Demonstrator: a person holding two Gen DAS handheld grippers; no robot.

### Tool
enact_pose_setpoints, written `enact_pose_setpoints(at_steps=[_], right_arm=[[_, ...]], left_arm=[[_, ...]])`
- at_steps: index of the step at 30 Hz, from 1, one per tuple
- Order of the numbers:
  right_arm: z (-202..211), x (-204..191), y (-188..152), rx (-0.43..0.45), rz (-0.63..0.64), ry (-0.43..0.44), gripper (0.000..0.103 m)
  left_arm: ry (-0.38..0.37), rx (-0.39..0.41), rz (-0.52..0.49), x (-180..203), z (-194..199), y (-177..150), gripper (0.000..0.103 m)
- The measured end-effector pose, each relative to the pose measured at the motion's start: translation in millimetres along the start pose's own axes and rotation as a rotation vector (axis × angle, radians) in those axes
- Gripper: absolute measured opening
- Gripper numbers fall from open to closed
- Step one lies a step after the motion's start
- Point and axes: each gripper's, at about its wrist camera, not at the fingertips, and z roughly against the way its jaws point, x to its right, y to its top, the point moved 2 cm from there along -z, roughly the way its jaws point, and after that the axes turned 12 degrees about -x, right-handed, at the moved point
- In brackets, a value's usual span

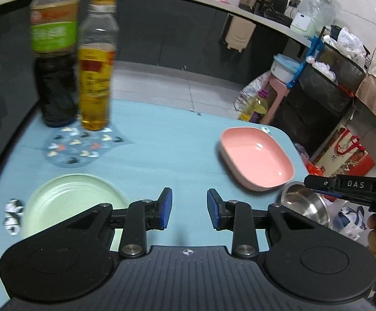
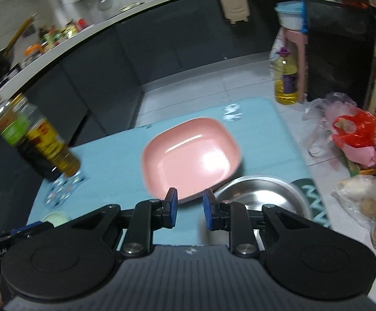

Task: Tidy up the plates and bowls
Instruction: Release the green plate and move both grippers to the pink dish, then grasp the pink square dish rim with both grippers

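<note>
Across the blue-covered bench (image 1: 162,142), three pieces of tableware lie well apart, so none is stacked yet: a green plate (image 1: 66,199) at the near left, a pink dish (image 1: 255,155) towards the far right edge, and a steel bowl (image 1: 304,204) at the near right. Two bottles (image 1: 54,59) stand together on a patterned mat (image 1: 79,145) at the far left, clear of the working area. The left hand-held gripper (image 1: 189,210) hovers over bare cloth between plate and dish; its jaws stand moderately apart with nothing between them, so it carries nothing. The right hand-held gripper (image 2: 190,211) points towards the near rim of the pink dish, with the steel bowl just beside its right finger. Its jaws show a narrow gap and only cloth and the dish edge behind it, so it too is empty. Judged from this layout, both tools are between grasps. The pink dish is the likeliest next pickup; its raised rim offers a thin edge that suits the narrow jaw setting.
</note>
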Motion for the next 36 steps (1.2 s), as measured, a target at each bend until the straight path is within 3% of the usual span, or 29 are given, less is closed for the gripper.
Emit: enact_pose_setpoints(at_steps=[19, 32, 36], right_arm=[[-51, 42, 37, -0.037, -0.098, -0.01, 0.008], [-60, 42, 38, -0.057, -0.097, -0.031, 0.008], [-64, 43, 40, -0.067, -0.1, -0.037, 0.0]], left_arm=[[-0.049, -0.094, 0.067, 54, -103, 50, 0.029], [-0.015, -0.124, 0.016, 71, -130, 51, 0.027], [-0.015, -0.132, -0.01, 73, -134, 50, 0.022]])
